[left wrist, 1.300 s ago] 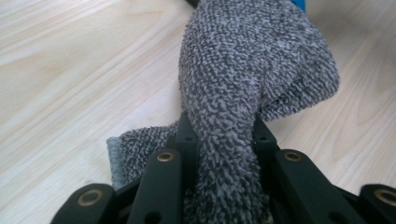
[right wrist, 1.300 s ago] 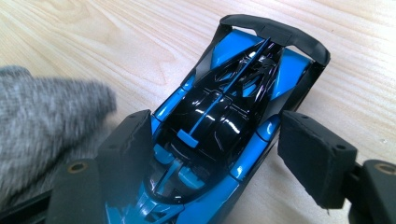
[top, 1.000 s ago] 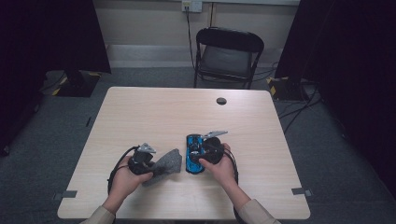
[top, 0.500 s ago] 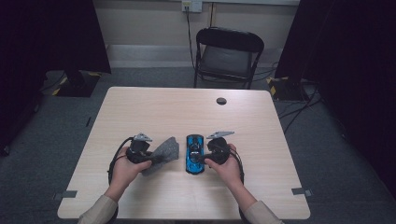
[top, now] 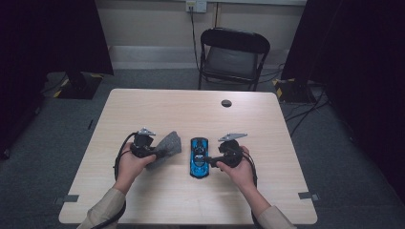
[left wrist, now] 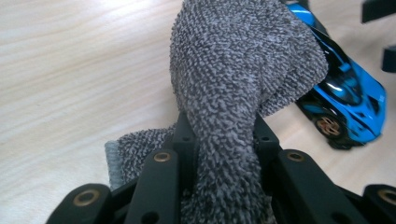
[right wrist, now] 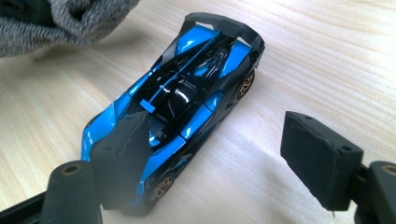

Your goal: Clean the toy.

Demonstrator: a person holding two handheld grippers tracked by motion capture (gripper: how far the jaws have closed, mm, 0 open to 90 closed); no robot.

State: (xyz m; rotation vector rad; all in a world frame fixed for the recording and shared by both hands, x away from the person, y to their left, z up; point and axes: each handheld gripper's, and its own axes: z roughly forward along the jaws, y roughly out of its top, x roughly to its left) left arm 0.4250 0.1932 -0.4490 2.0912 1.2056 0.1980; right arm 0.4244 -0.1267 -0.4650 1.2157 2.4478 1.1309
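A blue and black toy car (top: 198,157) lies on the wooden table (top: 191,114), lengthwise toward the far edge. My left gripper (top: 160,153) is shut on a grey terry cloth (top: 168,144), which bulges out past the jaws (left wrist: 233,70) just left of the car (left wrist: 345,98). My right gripper (top: 211,162) stands open at the car's right side, and its jaws have just been opening. In the right gripper view the car (right wrist: 187,93) lies partly behind one pad (right wrist: 123,154); the gap between the pads holds the car's edge and bare table.
A small black round object (top: 226,103) sits near the table's far edge. A black folding chair (top: 234,52) stands behind the table. Dark curtains hang at both sides of the room.
My right gripper has drawn off the car to the right, leaving it on the table. My left gripper has carried the cloth to the left, away from the car.
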